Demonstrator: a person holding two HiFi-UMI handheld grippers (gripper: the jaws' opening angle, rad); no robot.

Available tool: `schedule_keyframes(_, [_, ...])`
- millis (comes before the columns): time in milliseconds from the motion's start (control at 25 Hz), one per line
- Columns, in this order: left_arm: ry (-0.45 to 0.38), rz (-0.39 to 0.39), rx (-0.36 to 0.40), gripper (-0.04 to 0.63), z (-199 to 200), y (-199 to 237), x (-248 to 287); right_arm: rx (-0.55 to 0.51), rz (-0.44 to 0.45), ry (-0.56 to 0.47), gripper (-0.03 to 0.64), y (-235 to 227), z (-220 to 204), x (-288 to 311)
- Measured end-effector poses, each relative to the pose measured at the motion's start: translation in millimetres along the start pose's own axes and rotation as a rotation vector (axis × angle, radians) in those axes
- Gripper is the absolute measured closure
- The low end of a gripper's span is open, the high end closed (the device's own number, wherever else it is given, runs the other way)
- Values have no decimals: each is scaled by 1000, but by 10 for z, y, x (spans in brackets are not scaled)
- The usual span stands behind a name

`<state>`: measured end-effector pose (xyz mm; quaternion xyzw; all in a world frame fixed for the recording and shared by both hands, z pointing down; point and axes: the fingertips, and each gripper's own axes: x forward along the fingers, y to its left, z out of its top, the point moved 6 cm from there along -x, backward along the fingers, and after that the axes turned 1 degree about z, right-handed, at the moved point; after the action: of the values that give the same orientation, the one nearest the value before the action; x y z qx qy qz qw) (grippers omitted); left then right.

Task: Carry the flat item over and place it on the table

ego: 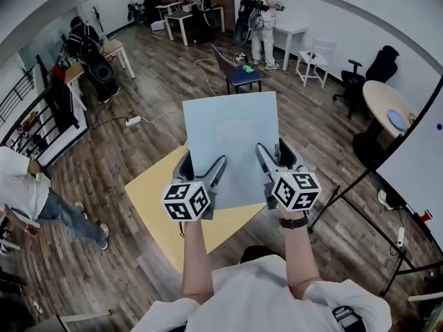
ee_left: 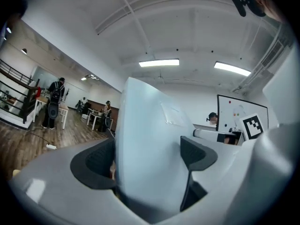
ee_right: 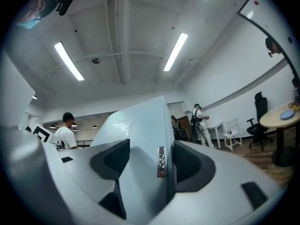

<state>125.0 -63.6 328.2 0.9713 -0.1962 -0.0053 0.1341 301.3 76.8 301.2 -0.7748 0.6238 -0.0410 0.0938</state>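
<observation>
Both left gripper (ego: 203,164) and right gripper (ego: 274,151) clamp a pale blue-grey square board (ego: 232,140).

- Dark wood plank floor (ego: 138,88); a white power strip (ego: 133,121) lies on it with its cable.
- White walls (ego: 360,19); white ceiling with long strip lights (ee_left: 159,63).
- Yellow surface (ego: 149,206) close below the camera.
- White tables (ego: 181,18) stand at the far end, and another (ego: 291,33) has a white chair (ego: 315,57) just beside it.
- Blue chair (ego: 242,75) mid-room.
- Round table (ego: 384,102) at right, with a black office chair (ego: 377,68) near it.
- Whiteboard (ego: 422,158) on a black stand, far right.
- Black railing (ego: 28,116) along the left.
- Several people stand about.
</observation>
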Motion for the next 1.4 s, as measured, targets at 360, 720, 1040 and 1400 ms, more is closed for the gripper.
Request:
schedule_keyframes(360, [-49,279,-78,144,-85,1027,-440,10,274,121,345,650,-456,1144])
schedule_keyframes(720, [-20,474,-146,144,-285,1804,-569,56,439,259,345,1036,-995,2061])
schedule_keyframes(1040, [49,603,-257,144,-684,2441,-441,87,514,431,345,1137,-1677,2814])
schedule_keyframes(1400, [177,703,-426,146,-1442,2992,-504,64,532,657,345,1290,-2644,3185])
